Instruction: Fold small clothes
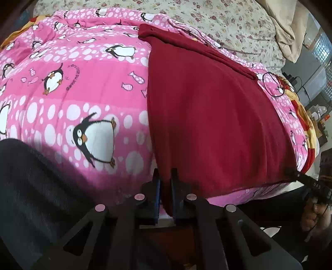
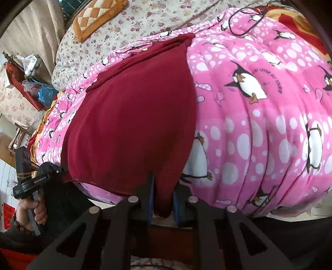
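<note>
Lots of open room on the pink penguin blanket (image 1: 68,97) beside the red cloth (image 1: 207,116), flat and soft, with nothing lying there. Farther back, a bare stretch of flowery bed sheet (image 2: 132,27), blocked only by a checkered pillow (image 2: 97,16) at the far end. Near the blanket's far corner, a thin black cord loop (image 1: 272,84) to snag on, and crowded clutter past the bed's edge.

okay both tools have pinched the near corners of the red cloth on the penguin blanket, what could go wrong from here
The left tool and right tool each pinch only a thin bit of the red cloth's near corners, so one could slip out when lifted. The penguin blanket lies right beneath and might get dragged along.
</note>
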`<move>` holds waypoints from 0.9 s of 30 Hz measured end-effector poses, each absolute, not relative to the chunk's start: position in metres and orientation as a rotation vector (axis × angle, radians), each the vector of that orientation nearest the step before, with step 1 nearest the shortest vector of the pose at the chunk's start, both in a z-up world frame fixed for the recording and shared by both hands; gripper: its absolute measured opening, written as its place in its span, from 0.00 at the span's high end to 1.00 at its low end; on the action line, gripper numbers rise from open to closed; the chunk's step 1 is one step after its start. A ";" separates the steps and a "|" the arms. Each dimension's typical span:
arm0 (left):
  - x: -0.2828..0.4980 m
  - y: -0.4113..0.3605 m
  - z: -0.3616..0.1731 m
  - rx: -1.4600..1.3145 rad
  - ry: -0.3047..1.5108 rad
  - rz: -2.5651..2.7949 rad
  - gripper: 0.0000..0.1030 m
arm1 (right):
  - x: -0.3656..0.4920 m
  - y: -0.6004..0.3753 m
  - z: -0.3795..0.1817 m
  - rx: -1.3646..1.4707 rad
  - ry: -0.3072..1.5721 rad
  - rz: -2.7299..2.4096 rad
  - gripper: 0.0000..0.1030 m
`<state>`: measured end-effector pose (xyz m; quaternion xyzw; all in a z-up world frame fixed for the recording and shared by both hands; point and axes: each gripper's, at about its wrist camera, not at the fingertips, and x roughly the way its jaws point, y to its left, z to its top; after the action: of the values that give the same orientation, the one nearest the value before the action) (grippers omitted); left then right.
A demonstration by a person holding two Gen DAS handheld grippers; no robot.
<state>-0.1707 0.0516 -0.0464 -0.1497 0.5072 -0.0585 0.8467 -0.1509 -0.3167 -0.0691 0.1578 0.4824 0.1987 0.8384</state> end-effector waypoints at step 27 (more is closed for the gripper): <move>-0.247 0.102 0.103 -0.433 0.622 -0.331 1.00 | -0.216 -0.320 0.068 0.286 0.568 0.591 0.93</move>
<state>-0.2471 0.1018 0.1026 -0.2103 0.3021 -0.1606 0.9158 -0.2158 -0.3196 0.0685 0.1386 0.2753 0.2863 0.9072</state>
